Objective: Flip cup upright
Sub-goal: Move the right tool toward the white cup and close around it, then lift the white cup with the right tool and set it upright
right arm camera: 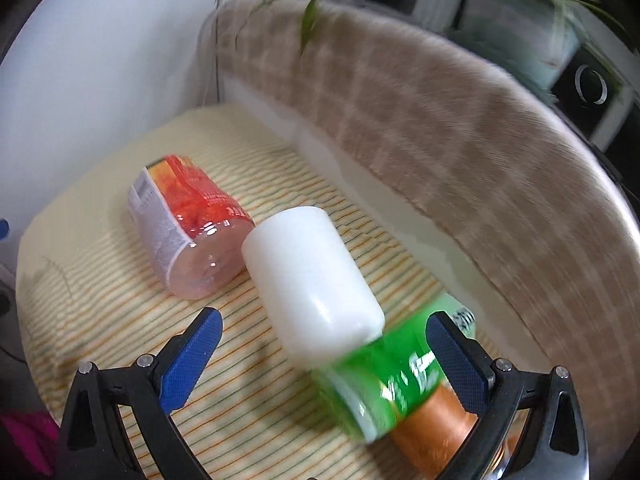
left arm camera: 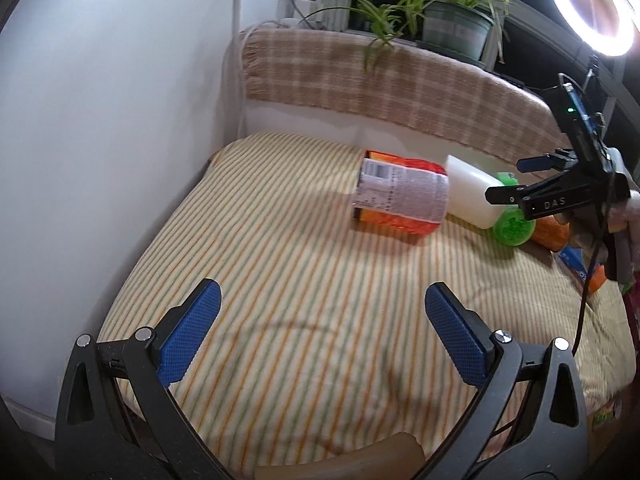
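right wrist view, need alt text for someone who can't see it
A white cup lies on its side on a striped cloth, just ahead of the open right claw. A red-labelled container lies to its left, a green one against its near end; potted plants stand behind.

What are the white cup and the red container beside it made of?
White cup: probably plastic, opaque with a smooth semi-gloss skin; soft highlights show near its end. Red container: looks like thin clear plastic with a printed red wrap and a white paper-like label; the clear end glints. Neither is certain from looks alone.
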A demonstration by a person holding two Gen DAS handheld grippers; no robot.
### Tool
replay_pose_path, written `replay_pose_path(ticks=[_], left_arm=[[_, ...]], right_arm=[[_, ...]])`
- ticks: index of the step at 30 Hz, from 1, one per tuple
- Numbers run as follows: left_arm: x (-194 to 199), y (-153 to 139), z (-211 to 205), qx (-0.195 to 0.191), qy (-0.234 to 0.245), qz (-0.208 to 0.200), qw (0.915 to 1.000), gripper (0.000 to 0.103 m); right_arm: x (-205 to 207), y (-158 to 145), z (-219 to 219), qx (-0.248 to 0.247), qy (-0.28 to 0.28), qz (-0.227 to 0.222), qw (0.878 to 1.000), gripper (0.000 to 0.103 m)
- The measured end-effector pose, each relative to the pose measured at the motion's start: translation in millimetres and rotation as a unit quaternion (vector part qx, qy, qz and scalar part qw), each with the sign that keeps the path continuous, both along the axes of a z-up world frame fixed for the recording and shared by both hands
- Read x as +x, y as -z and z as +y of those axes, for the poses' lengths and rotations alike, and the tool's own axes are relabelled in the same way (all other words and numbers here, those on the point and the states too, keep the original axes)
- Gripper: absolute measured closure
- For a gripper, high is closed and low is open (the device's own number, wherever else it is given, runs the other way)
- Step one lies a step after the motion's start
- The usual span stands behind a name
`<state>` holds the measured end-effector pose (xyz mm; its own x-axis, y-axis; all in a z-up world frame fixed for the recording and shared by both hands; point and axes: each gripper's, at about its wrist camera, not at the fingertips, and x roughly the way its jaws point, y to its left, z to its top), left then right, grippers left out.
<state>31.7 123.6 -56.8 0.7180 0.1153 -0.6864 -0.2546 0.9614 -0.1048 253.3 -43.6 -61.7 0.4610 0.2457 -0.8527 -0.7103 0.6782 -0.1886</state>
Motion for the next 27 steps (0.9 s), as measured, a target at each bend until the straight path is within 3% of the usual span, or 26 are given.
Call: replay_pose_path(ticks=[11, 16, 23, 27], left_arm=[[3, 4, 17, -0.008, -0.018, 0.005, 0.9998, 0.000], [6, 7, 22, -0.012, -0.024, 0.008, 0.9996, 0.000], [6, 8, 23, -0.013, -0.026, 0.009, 0.9995, 0.000], [6, 8, 22, -0.012, -0.027, 0.008, 0.9995, 0.000]], right_arm=[[27, 39, 41, -0.107, -0.070, 0.039, 0.991, 0.001], [36, 48, 45, -0.128, -0.070, 0.039, 0.989, 0.005], [48, 67, 54, -0.137, -0.068, 0.048, 0.987, 0.023], [52, 68, 54, -0.133, -0.061, 0.043, 0.988, 0.023]])
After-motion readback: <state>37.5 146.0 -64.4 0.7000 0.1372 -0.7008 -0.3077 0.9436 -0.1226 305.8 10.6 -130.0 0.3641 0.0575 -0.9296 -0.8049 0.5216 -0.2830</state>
